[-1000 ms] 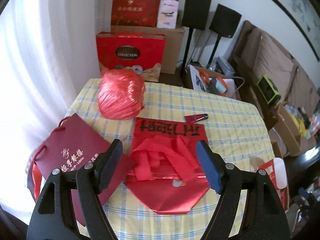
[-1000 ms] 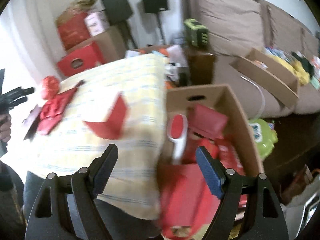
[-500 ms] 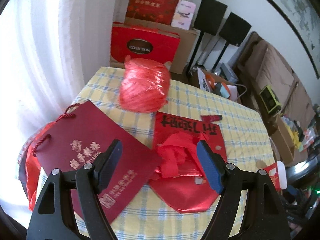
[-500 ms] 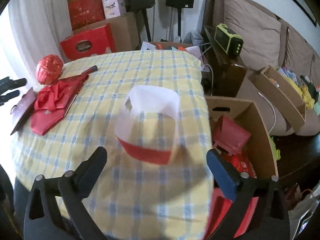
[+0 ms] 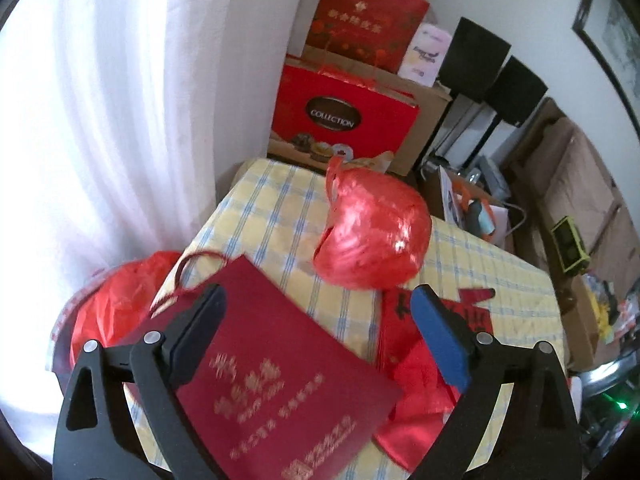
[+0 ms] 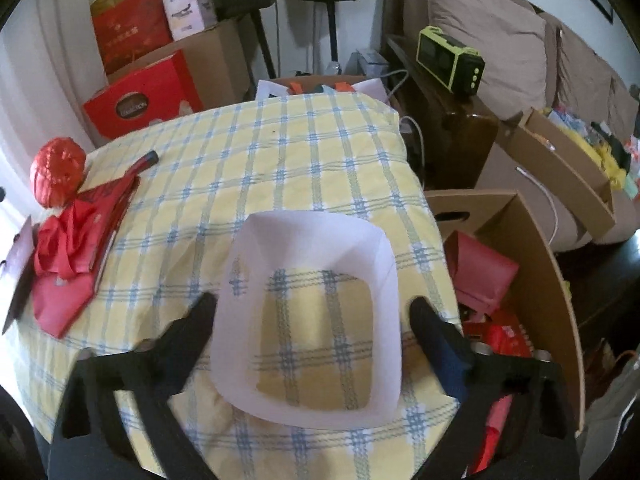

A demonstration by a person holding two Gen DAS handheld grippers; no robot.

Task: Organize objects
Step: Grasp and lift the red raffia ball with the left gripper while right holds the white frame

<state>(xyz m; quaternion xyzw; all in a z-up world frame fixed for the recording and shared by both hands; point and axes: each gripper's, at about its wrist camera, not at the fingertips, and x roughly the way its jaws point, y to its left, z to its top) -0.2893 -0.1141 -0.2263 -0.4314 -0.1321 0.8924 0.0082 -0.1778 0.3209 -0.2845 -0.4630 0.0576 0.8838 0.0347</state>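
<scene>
A dark red paper gift bag with gold lettering lies flat on the yellow checked table, its cord handle at the near-left corner. My left gripper hovers over it, jaws opening, nothing between the pads. Beyond it sits a red ribbon ball, with crumpled red papers to its right. In the right wrist view a white paper sleeve stands on the table. My right gripper straddles the sleeve with its jaws closing; a narrow gap shows on each side.
A cardboard box holding red items stands off the table's right edge. A red plastic bag hangs past the table's left corner by the white curtain. Red gift boxes, speakers and a sofa are behind.
The left gripper has shifted left from the red papers to above the dark red bag, and its jaws widened. The right gripper swung from the box to the table and now straddles the sleeve.
</scene>
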